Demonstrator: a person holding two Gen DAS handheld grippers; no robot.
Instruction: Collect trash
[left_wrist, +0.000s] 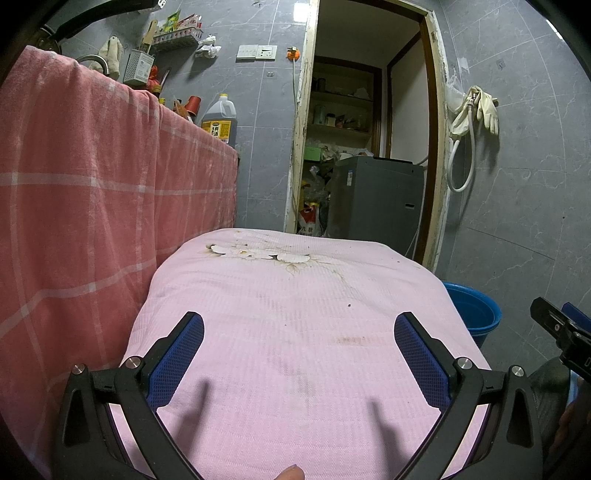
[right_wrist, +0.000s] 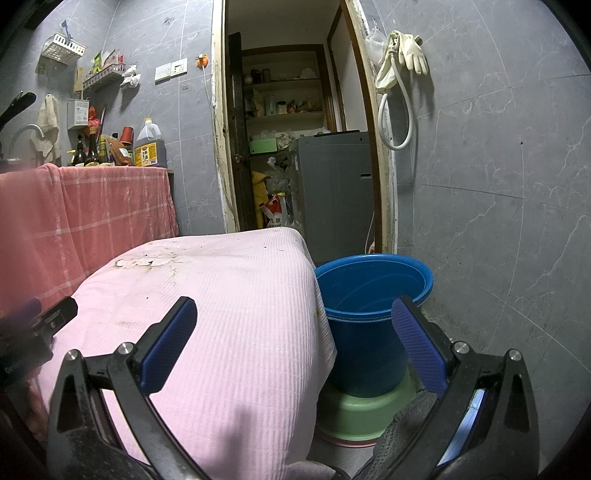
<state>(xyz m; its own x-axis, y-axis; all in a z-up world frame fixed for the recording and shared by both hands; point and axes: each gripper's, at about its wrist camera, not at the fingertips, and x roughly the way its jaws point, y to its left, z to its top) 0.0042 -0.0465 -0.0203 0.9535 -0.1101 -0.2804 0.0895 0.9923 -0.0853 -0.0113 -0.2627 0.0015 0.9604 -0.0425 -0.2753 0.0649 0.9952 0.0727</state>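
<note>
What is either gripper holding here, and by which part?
Nothing. The left gripper and the right gripper are both open and empty above the pink cloth.

Ribbed matt pink cloth (left_wrist: 295, 332), smooth blue plastic bucket (right_wrist: 369, 291), glossy marbled grey wall tiles (right_wrist: 498, 184)

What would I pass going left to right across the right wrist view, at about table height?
Red checked cloth → pink cloth-covered table → blue bucket → grey tiled wall.
</note>
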